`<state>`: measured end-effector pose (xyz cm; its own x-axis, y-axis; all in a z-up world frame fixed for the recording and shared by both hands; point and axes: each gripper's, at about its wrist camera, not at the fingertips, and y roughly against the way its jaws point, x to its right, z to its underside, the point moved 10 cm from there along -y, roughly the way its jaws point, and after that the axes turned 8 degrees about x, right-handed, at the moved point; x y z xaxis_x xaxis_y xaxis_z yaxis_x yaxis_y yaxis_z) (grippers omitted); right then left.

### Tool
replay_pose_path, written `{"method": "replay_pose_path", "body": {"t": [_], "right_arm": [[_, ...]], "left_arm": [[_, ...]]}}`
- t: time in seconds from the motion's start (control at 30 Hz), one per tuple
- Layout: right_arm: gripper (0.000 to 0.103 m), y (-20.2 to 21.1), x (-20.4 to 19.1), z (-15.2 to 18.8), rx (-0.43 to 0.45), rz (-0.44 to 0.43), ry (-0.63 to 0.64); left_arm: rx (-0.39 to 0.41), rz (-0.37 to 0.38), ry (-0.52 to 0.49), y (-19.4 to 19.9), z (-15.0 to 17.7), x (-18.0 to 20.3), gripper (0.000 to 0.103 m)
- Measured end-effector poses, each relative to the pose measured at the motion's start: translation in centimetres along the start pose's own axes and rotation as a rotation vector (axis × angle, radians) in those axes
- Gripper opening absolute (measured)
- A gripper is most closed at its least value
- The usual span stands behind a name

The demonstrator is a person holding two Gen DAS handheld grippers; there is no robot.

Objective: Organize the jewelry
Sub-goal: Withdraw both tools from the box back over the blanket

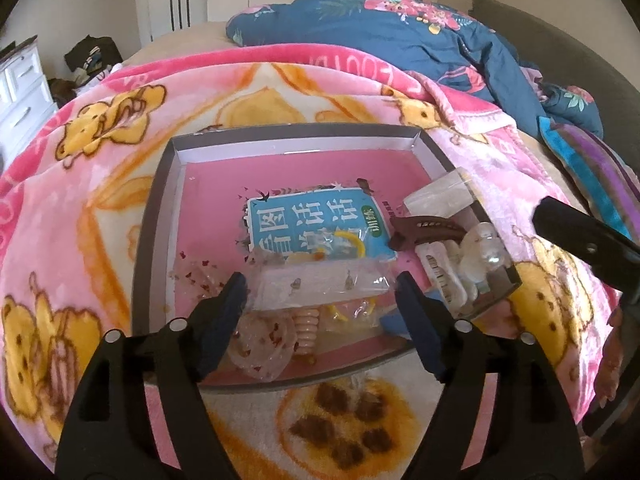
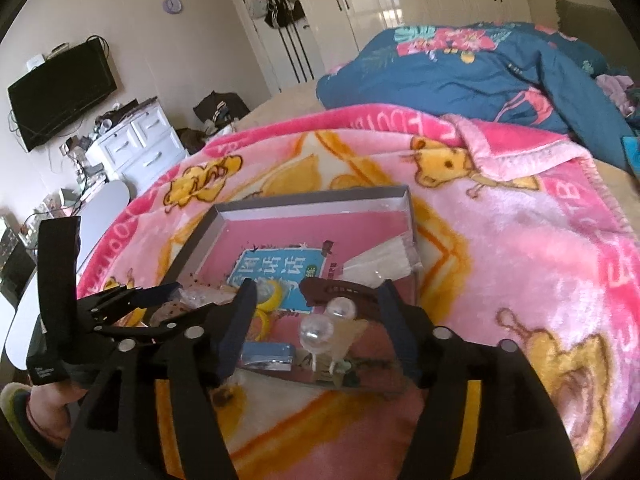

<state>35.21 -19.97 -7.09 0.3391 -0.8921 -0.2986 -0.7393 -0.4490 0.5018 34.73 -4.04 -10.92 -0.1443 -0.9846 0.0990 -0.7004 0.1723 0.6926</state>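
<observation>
A shallow grey box (image 1: pixel 154 216) with a pink floor lies on the pink blanket and shows in the right wrist view too (image 2: pixel 192 246). In it lie a blue booklet (image 1: pixel 316 220), a clear packet of earrings (image 1: pixel 320 286), a pink patterned bracelet (image 1: pixel 262 346), a yellow ring (image 1: pixel 352 240), a brown hair clip (image 1: pixel 424 232) and a clear ball hair clip (image 2: pixel 324 320). My left gripper (image 1: pixel 322 296) is open over the earring packet, fingers on either side. My right gripper (image 2: pixel 316 308) is open above the ball clip at the box's near right corner.
The pink cartoon blanket (image 1: pixel 100 168) covers the bed. A blue floral duvet (image 1: pixel 400 24) is heaped behind the box. A white dresser (image 2: pixel 136 148) and a wall television (image 2: pixel 60 92) stand to the left. The right gripper's body (image 1: pixel 592 244) shows at the right edge of the left wrist view.
</observation>
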Motion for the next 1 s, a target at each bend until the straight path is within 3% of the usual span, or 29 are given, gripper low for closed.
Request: {"method": "replay_pose_path", "body": {"t": [0.1,0.27,0.47,0.63,1.0], "right_arm": [[0.079,2.3,-0.1,-0.2,0.040,0.010,0.007],[0.092,7.2,-0.7,0.4,0.105,0.046,0.054],[0.099,12.6,-2.1,2.4,0.165,0.089,0.095],[0.099,15.6,-3.4,4.8,0.184,0.098,0.116],[0.099,17.3,-3.6,10.9,0.131,0.133,0.040]], "left_arm": [[0.038,-0.002,0.009,1.9,-0.4,0.0,0.085],[0.105,0.006,0.009,6.1,-0.6,0.8,0.093],[0.164,-0.005,0.030,11.5,1.3,1.4,0.093],[0.172,-0.013,0.068,14.7,4.9,1.4,0.094],[0.114,-0.033,0.085,16.3,12.5,1.9,0.094]]}}
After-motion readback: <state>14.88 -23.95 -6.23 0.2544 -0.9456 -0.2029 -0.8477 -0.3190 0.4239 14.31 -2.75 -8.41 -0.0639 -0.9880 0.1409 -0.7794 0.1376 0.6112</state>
